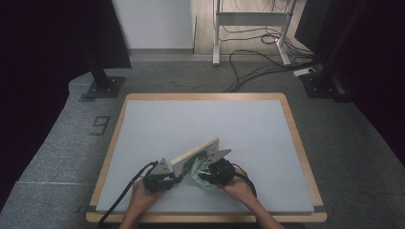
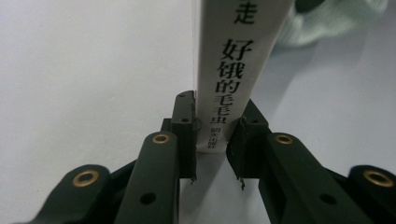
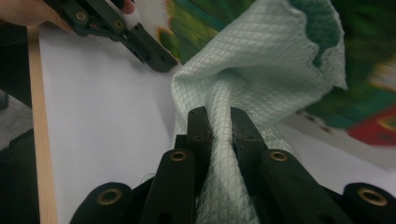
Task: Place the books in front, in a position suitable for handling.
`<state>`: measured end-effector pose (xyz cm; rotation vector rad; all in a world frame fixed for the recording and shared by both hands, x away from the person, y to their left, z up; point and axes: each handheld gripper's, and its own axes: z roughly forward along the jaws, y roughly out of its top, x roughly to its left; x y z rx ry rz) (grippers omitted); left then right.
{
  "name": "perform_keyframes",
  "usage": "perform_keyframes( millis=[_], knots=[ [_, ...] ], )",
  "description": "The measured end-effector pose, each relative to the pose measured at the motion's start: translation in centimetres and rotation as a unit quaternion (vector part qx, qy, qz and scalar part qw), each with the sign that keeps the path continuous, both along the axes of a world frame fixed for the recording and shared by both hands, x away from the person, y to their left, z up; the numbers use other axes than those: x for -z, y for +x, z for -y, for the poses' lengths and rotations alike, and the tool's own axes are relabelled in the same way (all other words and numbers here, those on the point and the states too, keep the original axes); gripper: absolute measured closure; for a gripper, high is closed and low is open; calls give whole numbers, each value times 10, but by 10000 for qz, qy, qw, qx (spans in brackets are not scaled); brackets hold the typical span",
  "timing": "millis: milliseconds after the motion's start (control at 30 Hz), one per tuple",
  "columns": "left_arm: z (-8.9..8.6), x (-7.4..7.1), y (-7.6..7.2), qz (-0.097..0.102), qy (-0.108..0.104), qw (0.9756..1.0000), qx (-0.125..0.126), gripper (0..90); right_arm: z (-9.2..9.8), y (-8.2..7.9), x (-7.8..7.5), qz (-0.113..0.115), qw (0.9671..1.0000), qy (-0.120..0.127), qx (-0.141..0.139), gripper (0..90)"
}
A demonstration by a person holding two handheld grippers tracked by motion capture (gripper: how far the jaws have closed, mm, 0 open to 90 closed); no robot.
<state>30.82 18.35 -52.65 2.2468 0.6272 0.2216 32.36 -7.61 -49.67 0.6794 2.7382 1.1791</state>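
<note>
A thin picture book (image 1: 196,151) stands tilted on its edge near the table's front. My left gripper (image 1: 175,172) is shut on its near end. In the left gripper view the jaws (image 2: 212,135) pinch the white spine (image 2: 233,70), which bears black printed characters. A pale green quilted cloth (image 1: 197,175) lies bunched against the book's right side. My right gripper (image 1: 206,172) is shut on it. In the right gripper view the cloth (image 3: 261,60) rises from between the jaws (image 3: 219,123) in front of the colourful cover (image 3: 364,93), with the left gripper (image 3: 135,37) at the upper left.
The table (image 1: 239,124) has a pale grey top and a wooden rim (image 1: 112,143). Black stand bases sit on the floor at the back left (image 1: 102,88) and back right (image 1: 322,83). Cables (image 1: 258,62) trail under a desk frame behind.
</note>
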Motion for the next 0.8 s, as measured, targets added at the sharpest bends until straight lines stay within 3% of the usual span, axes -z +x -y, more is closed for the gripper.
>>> perform_keyframes(
  millis=[233,400,633,800],
  knots=[
    [0,0,0,-15,-1,10000,-4,735,-23,1,12,-47,9998,78,-152,790],
    [0,0,0,-13,1,10000,-4,735,-25,4,22,-193,9994,201,-213,772],
    [0,0,0,-6,-2,10000,-1,734,-14,6,-2,-106,9993,287,-203,495],
    [0,0,0,-1,8,10000,2,733,-1,5,-16,80,9997,239,-77,424]
  ],
)
